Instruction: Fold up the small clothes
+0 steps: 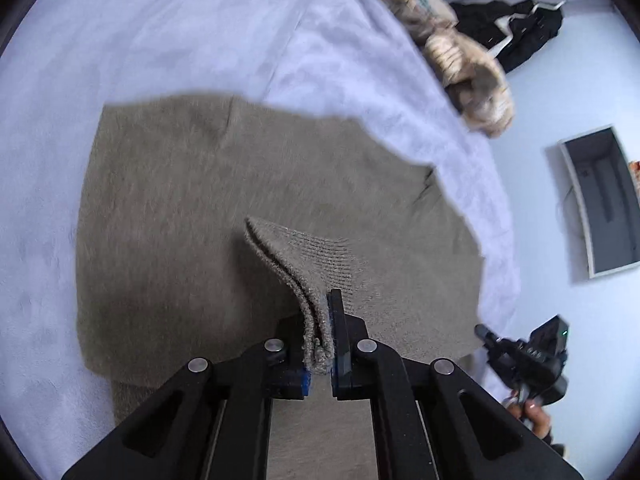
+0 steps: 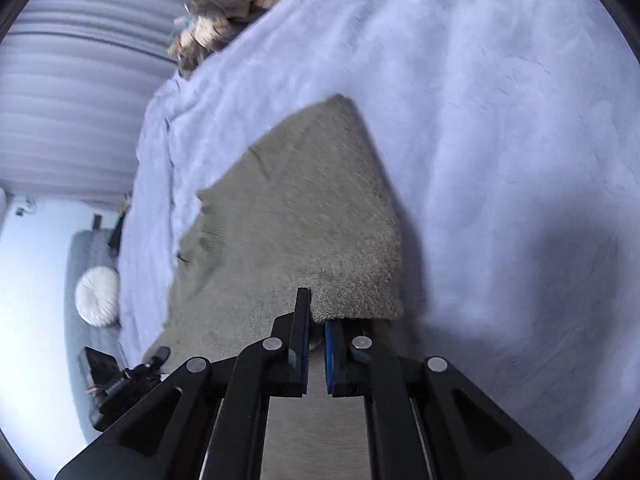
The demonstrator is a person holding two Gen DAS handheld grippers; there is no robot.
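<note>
Both hand-held grippers clamp the fuzzy taupe knit garment [image 1: 208, 208] on the pale lavender blanket [image 1: 120, 40].
Left hand-held gripper [image 1: 320, 344] pinches a ribbed hem; right hand-held gripper [image 2: 316, 332] pinches a corner. Only the left view shows the grey open box [image 1: 604, 200] at 3 o'clock; only the right shows the round white cushion [image 2: 98, 296] at 9 o'clock.

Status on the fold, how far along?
Done: the grey-brown knit garment lies spread on the pale blanket. In hand: the left gripper is shut on a ribbed edge and the right gripper on another edge. Left: carrying the edges over to finish the fold; a beige pile sits unfolded beyond.
</note>
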